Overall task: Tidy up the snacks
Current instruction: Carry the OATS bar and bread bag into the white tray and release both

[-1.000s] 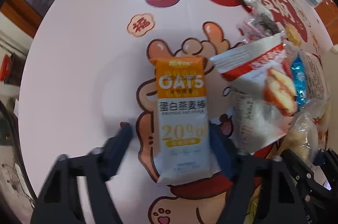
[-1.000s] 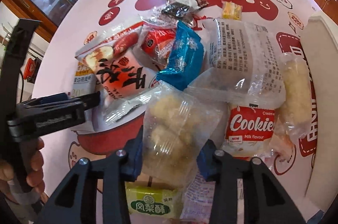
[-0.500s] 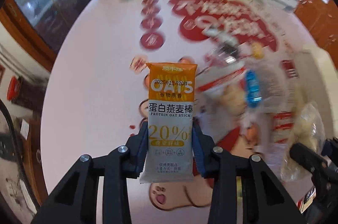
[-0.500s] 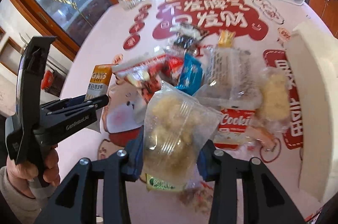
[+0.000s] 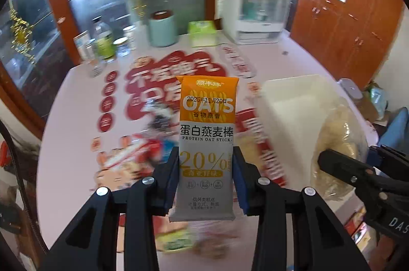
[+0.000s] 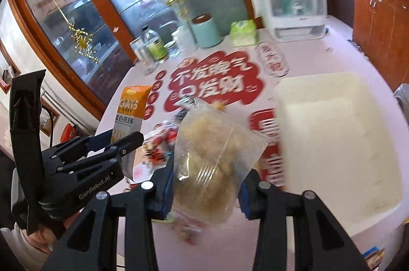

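My left gripper (image 5: 205, 181) is shut on an orange and white oat stick packet (image 5: 207, 132) and holds it upright, high above the table. My right gripper (image 6: 205, 184) is shut on a clear bag of pale yellow puffs (image 6: 212, 155), also lifted. That bag shows at the right of the left wrist view (image 5: 340, 143); the oat packet shows at the left of the right wrist view (image 6: 130, 109). A white bin (image 6: 332, 132) stands on the table to the right of both, also seen in the left wrist view (image 5: 288, 117). A blurred pile of snack packets (image 5: 138, 153) lies below.
At the table's far edge stand a teal canister (image 5: 163, 29), a green tissue pack (image 5: 202, 33), a white appliance (image 5: 255, 12), and bottles and glasses (image 5: 102, 43). Wooden cabinets (image 5: 352, 22) line the right. The other hand's gripper (image 6: 76, 163) is close on the left.
Both grippers have risen well above the table with their packets. The left one closed on the oat stick a second ago. Both views now look toward the room and the white bin.
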A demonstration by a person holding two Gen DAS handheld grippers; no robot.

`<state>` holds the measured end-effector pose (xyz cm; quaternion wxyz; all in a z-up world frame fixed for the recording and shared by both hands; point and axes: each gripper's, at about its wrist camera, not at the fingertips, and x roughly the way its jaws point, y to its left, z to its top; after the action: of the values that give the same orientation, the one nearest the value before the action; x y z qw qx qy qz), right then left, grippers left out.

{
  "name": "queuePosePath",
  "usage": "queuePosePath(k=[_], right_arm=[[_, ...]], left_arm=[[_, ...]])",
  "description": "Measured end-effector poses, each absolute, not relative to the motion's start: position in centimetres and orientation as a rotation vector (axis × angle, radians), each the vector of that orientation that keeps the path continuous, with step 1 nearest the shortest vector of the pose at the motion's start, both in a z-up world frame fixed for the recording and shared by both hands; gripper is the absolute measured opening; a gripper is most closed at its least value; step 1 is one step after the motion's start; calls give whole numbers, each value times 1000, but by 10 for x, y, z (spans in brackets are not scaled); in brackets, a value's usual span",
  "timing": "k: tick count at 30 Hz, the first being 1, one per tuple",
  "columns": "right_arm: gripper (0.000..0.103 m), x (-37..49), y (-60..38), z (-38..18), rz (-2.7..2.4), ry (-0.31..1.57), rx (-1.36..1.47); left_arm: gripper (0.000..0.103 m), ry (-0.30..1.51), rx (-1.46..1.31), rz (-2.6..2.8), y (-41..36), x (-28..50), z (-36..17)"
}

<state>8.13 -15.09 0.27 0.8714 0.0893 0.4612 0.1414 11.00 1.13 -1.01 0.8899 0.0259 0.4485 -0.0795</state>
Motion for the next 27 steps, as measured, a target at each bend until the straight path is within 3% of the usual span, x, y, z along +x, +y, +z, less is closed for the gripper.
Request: queuePosePath(k=[12, 24, 25, 26, 27], right_arm=[[41, 88, -293, -10, 166, 997, 183], [42, 110, -322, -44, 151, 1101, 142], [42, 111, -323, -47, 144, 1107, 132], [42, 112, -323, -49, 140, 1112, 124], [43, 112, -322, -51, 139, 1118, 114]], left_arm=[[37, 951, 47, -252, -136, 118, -19], [40, 1031, 56, -213, -166, 140, -51], [42, 1030, 59, -211, -167, 141, -52], [50, 1031, 62, -210, -168, 142, -53], [66, 1031, 65, -207, -168, 141, -54]])
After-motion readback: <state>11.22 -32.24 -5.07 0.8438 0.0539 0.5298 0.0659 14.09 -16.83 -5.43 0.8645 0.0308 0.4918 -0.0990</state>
